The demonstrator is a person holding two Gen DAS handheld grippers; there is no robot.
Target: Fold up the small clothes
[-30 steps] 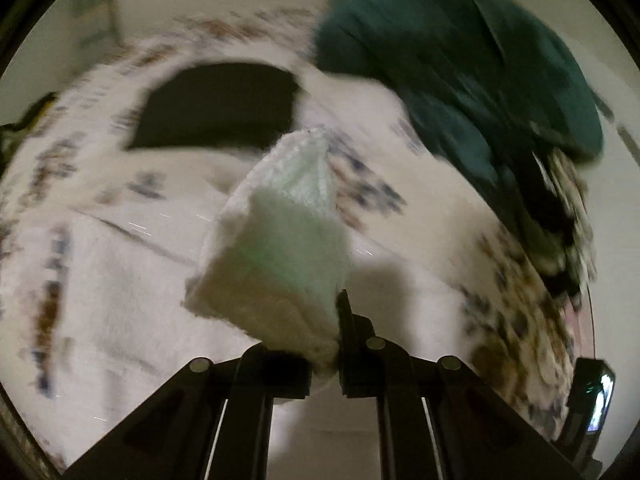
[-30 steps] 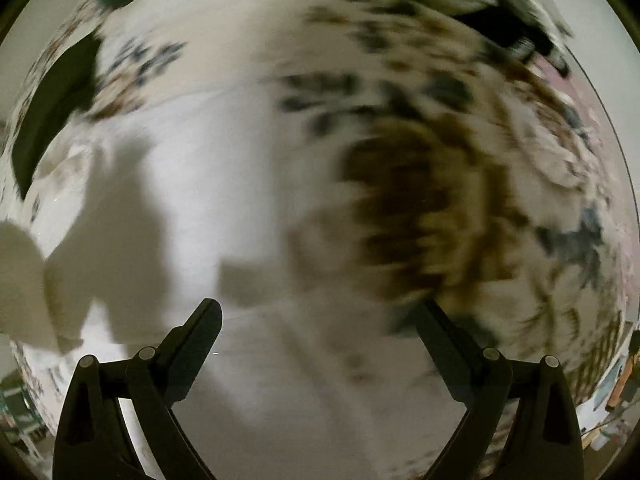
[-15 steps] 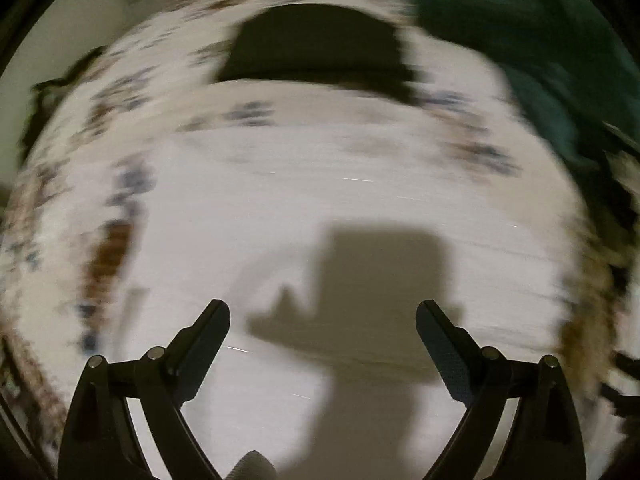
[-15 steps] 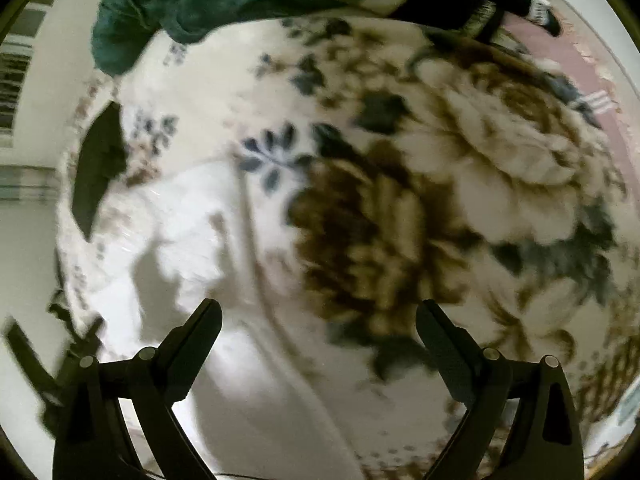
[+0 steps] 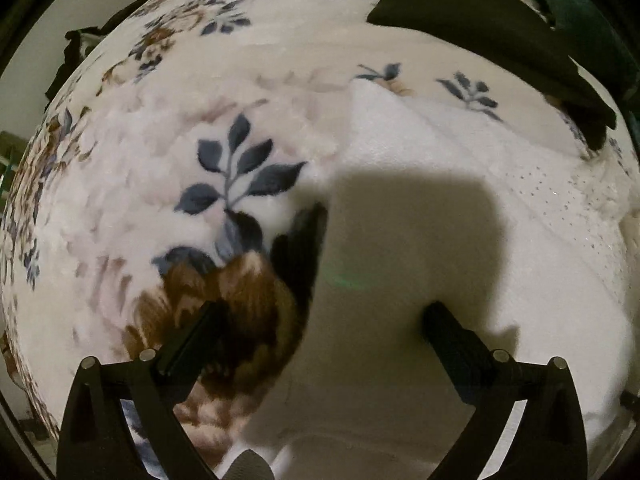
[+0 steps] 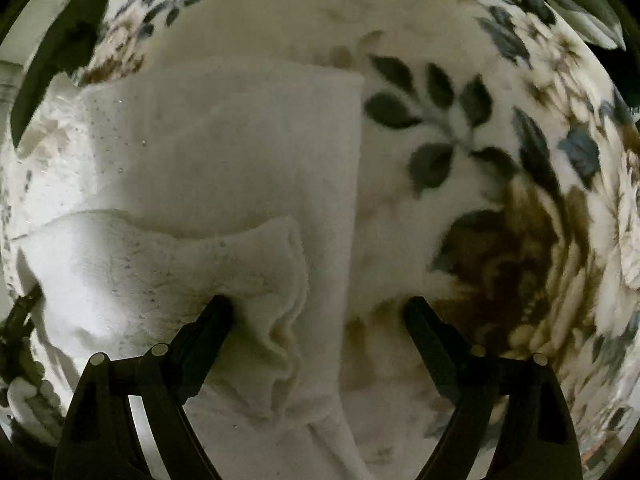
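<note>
A white fuzzy garment (image 5: 440,208) lies flat on the floral blanket (image 5: 140,168). My left gripper (image 5: 320,320) is open, low over the garment's left edge, one finger over the blanket, the other over the white cloth. In the right wrist view the same garment (image 6: 224,140) lies at left with a folded-over flap (image 6: 180,272) on top of it. My right gripper (image 6: 316,316) is open and straddles the garment's right edge; its left fingertip (image 6: 218,312) touches the flap.
A black folded garment (image 5: 480,28) lies at the far right of the blanket and shows in the right wrist view (image 6: 60,48) at top left. Dark teal cloth (image 5: 592,20) lies beyond it. The blanket edge drops off at left.
My left gripper has let go of the white cloth it held up and is now open, low over the garment. My right gripper has moved left onto the garment's edge.
</note>
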